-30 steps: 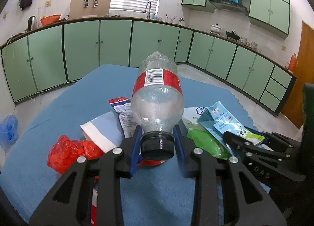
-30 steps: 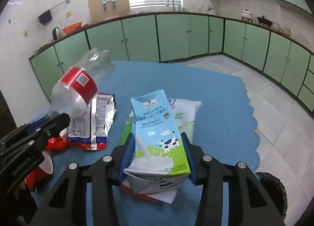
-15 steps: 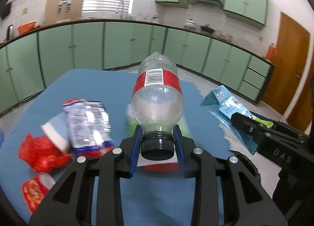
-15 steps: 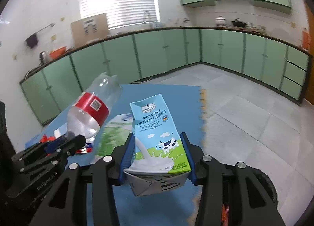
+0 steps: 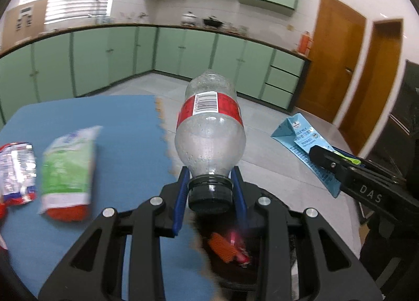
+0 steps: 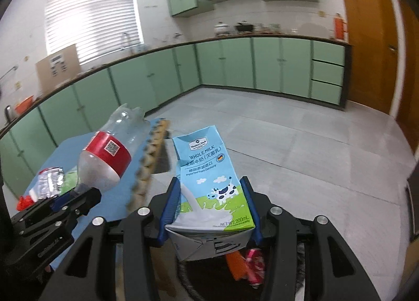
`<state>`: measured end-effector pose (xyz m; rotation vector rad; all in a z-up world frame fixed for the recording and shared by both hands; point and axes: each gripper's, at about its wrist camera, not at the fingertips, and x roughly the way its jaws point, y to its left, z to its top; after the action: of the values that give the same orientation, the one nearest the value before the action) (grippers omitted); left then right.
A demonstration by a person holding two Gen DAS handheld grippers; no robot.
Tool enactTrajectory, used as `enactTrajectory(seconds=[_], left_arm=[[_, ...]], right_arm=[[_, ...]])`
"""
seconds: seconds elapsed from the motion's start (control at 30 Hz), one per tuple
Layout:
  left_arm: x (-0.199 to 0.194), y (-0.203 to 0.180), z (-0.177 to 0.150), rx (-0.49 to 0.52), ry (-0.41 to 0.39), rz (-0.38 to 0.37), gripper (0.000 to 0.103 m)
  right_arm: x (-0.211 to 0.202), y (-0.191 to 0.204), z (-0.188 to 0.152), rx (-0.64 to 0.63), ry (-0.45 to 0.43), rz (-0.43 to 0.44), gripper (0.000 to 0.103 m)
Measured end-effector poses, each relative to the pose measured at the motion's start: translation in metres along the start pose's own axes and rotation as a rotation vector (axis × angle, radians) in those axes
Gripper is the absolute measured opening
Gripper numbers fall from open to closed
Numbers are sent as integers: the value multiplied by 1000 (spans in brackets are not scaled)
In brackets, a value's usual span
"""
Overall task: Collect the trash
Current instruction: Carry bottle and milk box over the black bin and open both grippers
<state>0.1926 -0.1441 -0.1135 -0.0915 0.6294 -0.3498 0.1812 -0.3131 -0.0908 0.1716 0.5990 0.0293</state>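
My left gripper [image 5: 210, 191] is shut on the black cap end of a clear plastic bottle [image 5: 210, 128] with a red label. It holds the bottle past the right edge of the blue table [image 5: 125, 128], above a dark bin [image 5: 235, 261] with orange and pink trash in it. My right gripper [image 6: 210, 209] is shut on a blue and green milk carton [image 6: 209, 178], also above the bin [image 6: 209, 274]. The carton also shows in the left wrist view [image 5: 306, 149], and the bottle in the right wrist view [image 6: 112, 151].
A green and white packet [image 5: 68, 165] and a silver snack bag [image 5: 15, 170] lie on the blue table, with red wrappers [image 6: 25, 201] at its left. Green cabinets [image 5: 183, 52] line the walls. Brown doors [image 5: 337, 65] stand at the right. Grey tiled floor [image 6: 301, 144] lies beyond.
Both grippers have swung right, off the table, carrying the bottle and the carton over the bin. The packets on the table have slid to the left of the view.
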Motion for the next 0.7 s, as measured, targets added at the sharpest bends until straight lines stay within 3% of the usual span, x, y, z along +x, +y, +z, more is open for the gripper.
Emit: enactTrajectory(seconds=[0.37,0.47,0.7], left_arm=[[63,-57,-19,77,124,-106,33],[66,-60,-22,91,123,-123,49],[55,-53,-26,92,110,-126,54]], right_arm=[[16,-76,-23,104,56,-78,49],[15,-88,-29,127,62,-88,51],[9,-88,-33,143,54,-90,60]])
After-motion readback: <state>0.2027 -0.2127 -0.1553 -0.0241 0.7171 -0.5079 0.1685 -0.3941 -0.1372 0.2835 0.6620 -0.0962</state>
